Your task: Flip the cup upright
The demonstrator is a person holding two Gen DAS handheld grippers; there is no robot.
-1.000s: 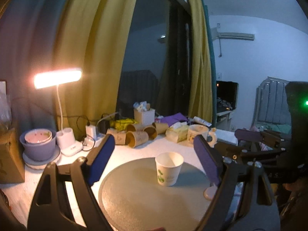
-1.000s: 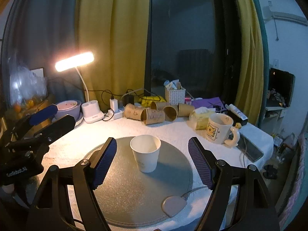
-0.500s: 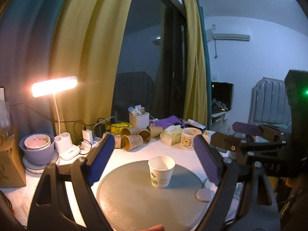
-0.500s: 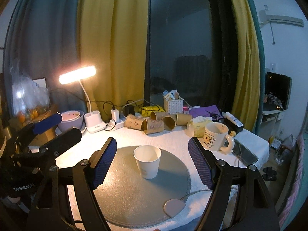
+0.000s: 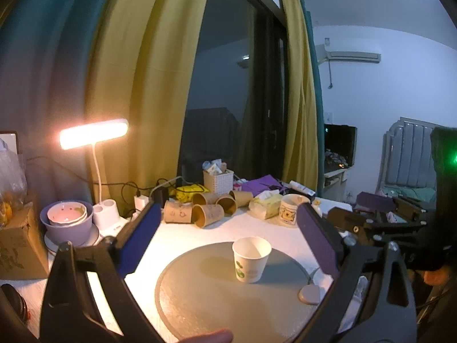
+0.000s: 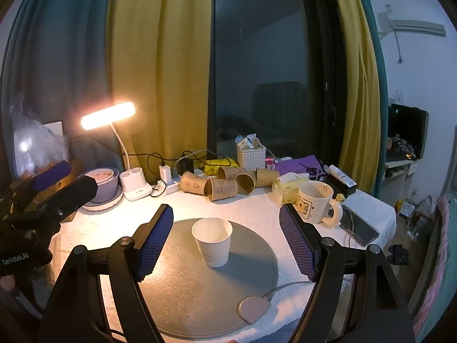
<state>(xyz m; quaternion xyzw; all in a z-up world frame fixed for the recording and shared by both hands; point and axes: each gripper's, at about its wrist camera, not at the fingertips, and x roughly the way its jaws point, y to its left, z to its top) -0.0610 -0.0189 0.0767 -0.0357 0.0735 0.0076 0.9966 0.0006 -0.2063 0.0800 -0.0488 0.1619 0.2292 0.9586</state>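
- Both tongs stand wide apart and hold nothing: your left gripper (image 5: 228, 234) frames the paper cup (image 5: 251, 259) between its blue pads, and your right gripper (image 6: 227, 240) does the same in its own view, with clear air on either side of the cup wall.
- Between the pads, the paper cup (image 6: 212, 241) stands mouth up near the middle of the round grey mat (image 6: 182, 294), touching nothing else (so the flip looks finished, as far as these views tell).
- If you take it again, judge it very light and thin-walled: it will dent under a hard squeeze and skid or tip at a nudge.
- Close on opposite sides of the wall, about mid-height or a little below the rolled rim, where the paper is stiffest; pinching the rim alone would likely fold it oval.
- At 5 o'clock from the cup in the right wrist view, a small pinkish puck (image 6: 253, 308) with a cable lies on the mat edge; keep a finger from snagging it.
- At 12 o'clock, well apart, brown paper cups (image 6: 222, 190) lie on their sides.
- At 2 o'clock sits a cartoon mug (image 6: 314, 201), and at 10 o'clock a lit desk lamp (image 6: 108, 115).
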